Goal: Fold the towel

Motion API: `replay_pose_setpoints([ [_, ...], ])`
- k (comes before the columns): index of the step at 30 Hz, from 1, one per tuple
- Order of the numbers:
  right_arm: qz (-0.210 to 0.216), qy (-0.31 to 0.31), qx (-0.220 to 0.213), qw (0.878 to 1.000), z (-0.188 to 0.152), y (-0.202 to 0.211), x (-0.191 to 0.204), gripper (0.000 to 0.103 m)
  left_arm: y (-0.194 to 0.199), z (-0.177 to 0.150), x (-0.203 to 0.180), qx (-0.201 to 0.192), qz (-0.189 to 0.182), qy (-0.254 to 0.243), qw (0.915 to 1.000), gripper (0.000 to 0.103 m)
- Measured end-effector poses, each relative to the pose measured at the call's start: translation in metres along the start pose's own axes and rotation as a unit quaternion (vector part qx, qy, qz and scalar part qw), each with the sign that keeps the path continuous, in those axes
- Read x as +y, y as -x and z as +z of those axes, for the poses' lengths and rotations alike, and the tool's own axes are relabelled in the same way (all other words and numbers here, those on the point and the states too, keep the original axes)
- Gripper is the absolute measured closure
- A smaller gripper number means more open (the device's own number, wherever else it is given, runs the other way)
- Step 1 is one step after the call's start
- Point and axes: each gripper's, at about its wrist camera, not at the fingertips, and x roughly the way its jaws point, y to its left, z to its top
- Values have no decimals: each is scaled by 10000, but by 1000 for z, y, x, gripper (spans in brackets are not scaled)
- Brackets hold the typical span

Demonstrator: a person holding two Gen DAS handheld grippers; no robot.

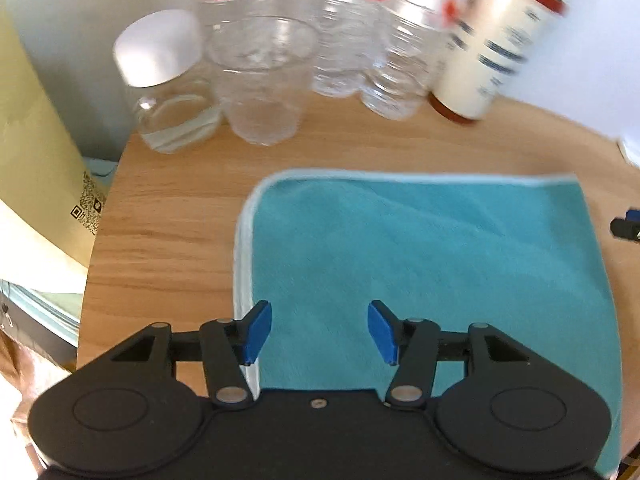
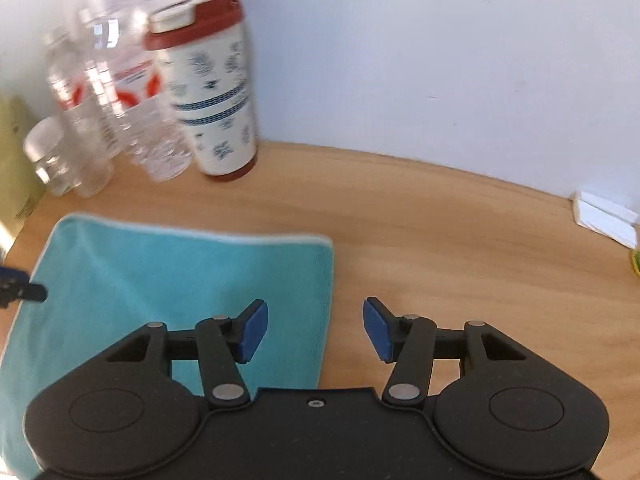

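— Left gripper (image 1: 319,330): hovering low over the near part of the teal towel (image 1: 420,264), pointing forward toward the back of the table, sitting level. Spread wide, gripping nothing. Left blue pad (image 1: 256,332) hanging just above the towel's pale left hem; right blue pad (image 1: 383,332) over plain teal cloth. Touching the fabric or not: impossible to tell from this angle.

— Right gripper (image 2: 315,330): likewise gaping wide and carrying nothing, facing forward, level. Straddling the towel's (image 2: 180,292) right edge, with the left pad (image 2: 253,332) over the cloth and the right pad (image 2: 378,330) over bare wooden table (image 2: 460,248).

— Towel itself?

— Lying flat on the wood, spread out, light piping showing along the far and side edges, far corners rounded. Reaching from near the table's left rim to about the middle of the tabletop.

— Peeking into each other's view?

— Yes. Tip of the right gripper showing at the right edge of the left camera (image 1: 626,226), beside the towel's right side; tip of the left gripper showing at the left edge of the right camera (image 2: 24,288), over the towel's left part.

— Behind the towel?

— Standing along the wall: a clear jar with a white lid (image 1: 168,84), a clear plastic cup (image 1: 262,80), blurred water bottles (image 1: 360,32), and a cream tumbler with a red lid (image 2: 208,84). All well apart from the cloth.
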Motion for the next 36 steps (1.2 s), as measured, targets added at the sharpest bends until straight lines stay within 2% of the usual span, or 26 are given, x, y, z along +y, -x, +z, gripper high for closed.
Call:
replay_pose_setpoints([
  [5, 7, -103, 193, 9998, 14, -30, -2, 45, -11, 10, -1, 134, 185, -183, 9996, 49],
  [8, 116, 7, 241, 9996, 20, -41, 2, 49, -16, 12, -5, 181, 272, -392, 9987, 49],
  [10, 6, 98, 260, 9996, 24, -48, 5, 59, -19, 14, -5, 185, 277, -460, 9984, 48],
  [15, 276, 335, 704, 9966, 36, -66, 9, 82, -22, 20, -5, 261, 274, -518, 9979, 43],
  [16, 286, 385, 767, 9959, 38, -67, 10, 93, -22, 20, -6, 259, 297, -541, 9978, 42],
  [23, -133, 305, 688, 9971, 54, -76, -3, 94, -28, 31, -12, 95, 270, -502, 9983, 38],
  [27, -408, 698, 600, 9949, 57, -79, -2, 92, -31, 37, -23, -43, 348, -551, 9979, 38],
  [29, -610, 1016, 535, 9915, 56, -79, 4, 75, -31, 41, -24, -54, 352, -416, 9985, 38],
  [30, -681, 1128, 520, 9899, 55, -79, 7, 73, -30, 41, -24, -40, 361, -374, 9986, 38],
  [33, -781, 1205, 416, 9888, 48, -57, 7, 73, -17, 40, -27, -140, 357, -474, 9981, 38],
  [36, -543, 1220, 253, 9907, 30, -12, 10, 73, -1, 33, -34, -172, 211, -658, 9975, 38],
])
